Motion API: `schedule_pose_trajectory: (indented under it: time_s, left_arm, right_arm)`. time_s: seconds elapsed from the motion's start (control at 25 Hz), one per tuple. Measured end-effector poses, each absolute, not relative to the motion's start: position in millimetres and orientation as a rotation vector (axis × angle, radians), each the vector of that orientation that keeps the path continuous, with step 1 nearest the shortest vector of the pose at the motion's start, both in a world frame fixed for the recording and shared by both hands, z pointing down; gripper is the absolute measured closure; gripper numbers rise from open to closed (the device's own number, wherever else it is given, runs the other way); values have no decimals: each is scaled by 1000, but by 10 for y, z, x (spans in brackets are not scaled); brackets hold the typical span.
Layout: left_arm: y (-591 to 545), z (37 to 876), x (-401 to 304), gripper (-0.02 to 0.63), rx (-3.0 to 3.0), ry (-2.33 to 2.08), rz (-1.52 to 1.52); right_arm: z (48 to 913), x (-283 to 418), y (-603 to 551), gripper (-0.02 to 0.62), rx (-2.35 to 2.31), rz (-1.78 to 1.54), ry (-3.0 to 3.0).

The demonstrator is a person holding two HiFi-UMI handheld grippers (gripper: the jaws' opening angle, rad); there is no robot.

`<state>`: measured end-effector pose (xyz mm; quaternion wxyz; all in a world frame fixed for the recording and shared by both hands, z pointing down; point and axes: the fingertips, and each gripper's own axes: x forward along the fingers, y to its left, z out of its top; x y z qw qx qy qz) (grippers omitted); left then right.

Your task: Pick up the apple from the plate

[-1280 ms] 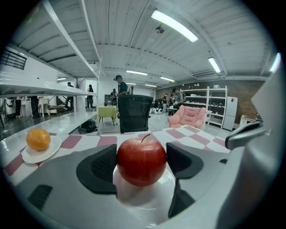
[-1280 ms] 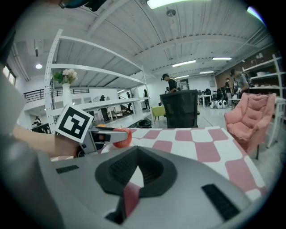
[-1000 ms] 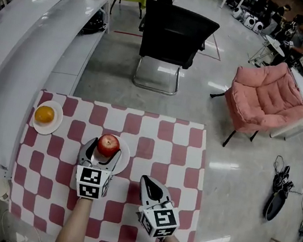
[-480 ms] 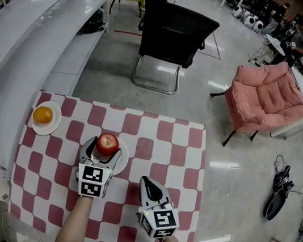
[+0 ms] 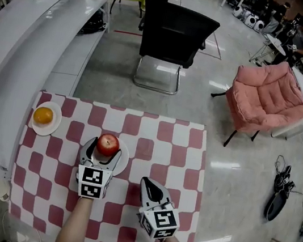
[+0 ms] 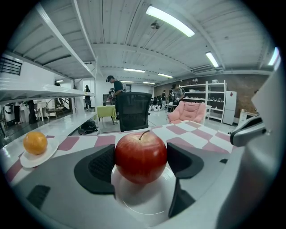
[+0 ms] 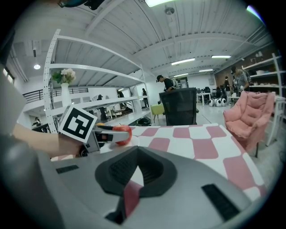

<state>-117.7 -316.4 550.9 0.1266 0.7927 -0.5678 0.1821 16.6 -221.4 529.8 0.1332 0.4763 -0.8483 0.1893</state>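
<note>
On the red-and-white checked table (image 5: 165, 143), we hold the left gripper (image 5: 101, 152) low around the apple (image 5: 108, 143), its two black pads pressed against the fruit's sides. The apple is over the white plate (image 5: 125, 159) near the table's middle; whether it touches the plate we cannot tell. Our right gripper (image 5: 149, 185) is nearer to us and to the right, jaws pressed together on nothing, apart from the plate. Toward the table's far left corner, an orange (image 5: 43, 115) lies on a saucer (image 5: 53, 126).
</note>
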Motion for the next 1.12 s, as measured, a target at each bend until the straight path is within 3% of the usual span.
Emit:
schedule_pose_trajectory:
  time_s: [1.12]
  left_arm:
    - [-2489, 4677, -1553, 249, 2330, -1796, 360]
  right_arm:
    - [4814, -107, -1803, 586, 1394, 457, -2557]
